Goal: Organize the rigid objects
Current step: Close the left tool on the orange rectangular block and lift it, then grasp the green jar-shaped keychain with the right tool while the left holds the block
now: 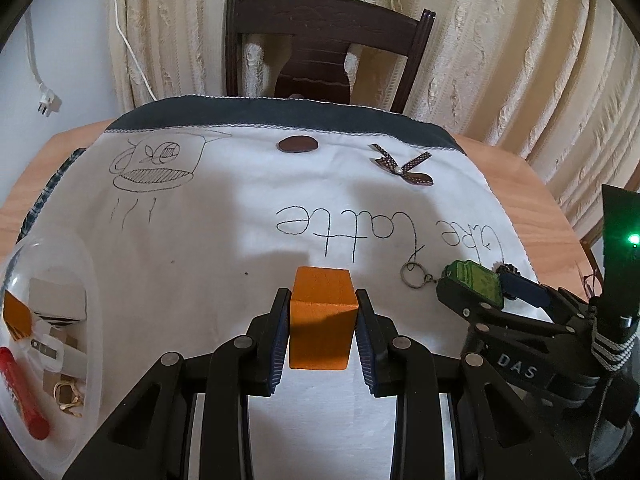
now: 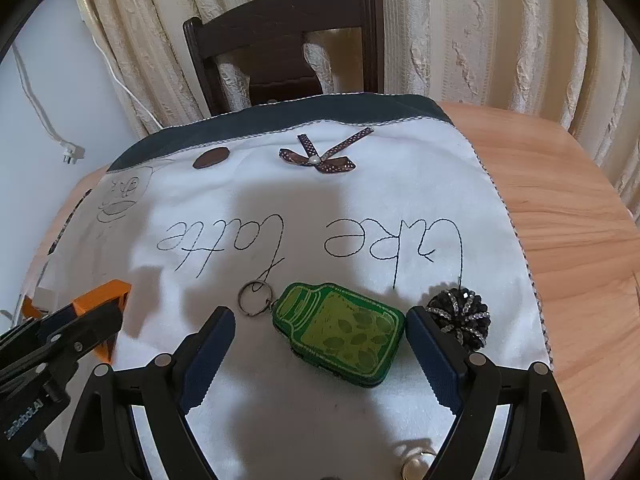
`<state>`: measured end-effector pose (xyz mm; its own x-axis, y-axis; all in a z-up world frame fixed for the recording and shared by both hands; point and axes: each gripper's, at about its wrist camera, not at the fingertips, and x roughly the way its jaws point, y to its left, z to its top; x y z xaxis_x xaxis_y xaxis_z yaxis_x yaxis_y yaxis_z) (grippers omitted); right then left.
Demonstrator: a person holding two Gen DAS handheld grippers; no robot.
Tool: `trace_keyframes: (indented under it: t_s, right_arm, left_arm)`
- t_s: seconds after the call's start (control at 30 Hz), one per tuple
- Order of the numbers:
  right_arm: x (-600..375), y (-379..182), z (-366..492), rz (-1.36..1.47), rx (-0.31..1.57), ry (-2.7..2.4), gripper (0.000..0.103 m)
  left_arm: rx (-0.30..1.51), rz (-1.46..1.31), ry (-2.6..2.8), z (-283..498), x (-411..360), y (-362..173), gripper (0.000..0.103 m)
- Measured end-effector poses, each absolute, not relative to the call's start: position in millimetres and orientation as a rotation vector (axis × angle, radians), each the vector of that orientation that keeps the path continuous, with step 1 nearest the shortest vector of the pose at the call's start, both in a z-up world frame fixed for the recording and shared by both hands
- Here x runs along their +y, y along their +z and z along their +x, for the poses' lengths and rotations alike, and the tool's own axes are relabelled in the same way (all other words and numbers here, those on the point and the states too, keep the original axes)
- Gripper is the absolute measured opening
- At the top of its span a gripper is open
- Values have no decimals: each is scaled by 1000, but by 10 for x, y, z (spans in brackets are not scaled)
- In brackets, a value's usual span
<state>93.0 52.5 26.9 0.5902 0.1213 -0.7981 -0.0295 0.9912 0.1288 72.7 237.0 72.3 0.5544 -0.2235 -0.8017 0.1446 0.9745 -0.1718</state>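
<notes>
White embroidered cloth (image 1: pixel 192 248) covers a round wooden table (image 2: pixel 560 208), and both grippers work over its near edge. Closest in, the left gripper (image 1: pixel 322 322) has its two pads pressed against the sides of an orange block (image 1: pixel 322 316), gripping it. At its left sits a clear plastic container (image 1: pixel 90 360) with a red marker (image 1: pixel 20 396) and other small items inside. The right gripper (image 2: pixel 320 354) is spread wide, its fingers either side of a green jar-shaped keychain (image 2: pixel 340 332) lying flat on the cloth, nothing held. Just beside its right finger rests a black sparkly ball (image 2: pixel 460 318). Farther back stand a dark wooden chair (image 1: pixel 324 44) and cream curtains (image 1: pixel 500 40).
</notes>
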Motion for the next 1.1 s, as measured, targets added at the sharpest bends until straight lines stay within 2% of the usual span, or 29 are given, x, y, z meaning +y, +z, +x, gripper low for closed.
trace_keyframes:
  t_s: [0.07, 0.1, 1.1]
  right_arm:
    - [553, 239, 948, 78, 934, 66, 82]
    - [566, 223, 953, 59, 933, 54, 74]
    - [790, 454, 576, 28, 832, 147, 74]
  left_arm:
    - [961, -94, -216, 732, 2383, 719, 32]
    - [962, -95, -215, 735, 2386, 716, 32]
    - [928, -104, -150, 731, 2526, 787, 32]
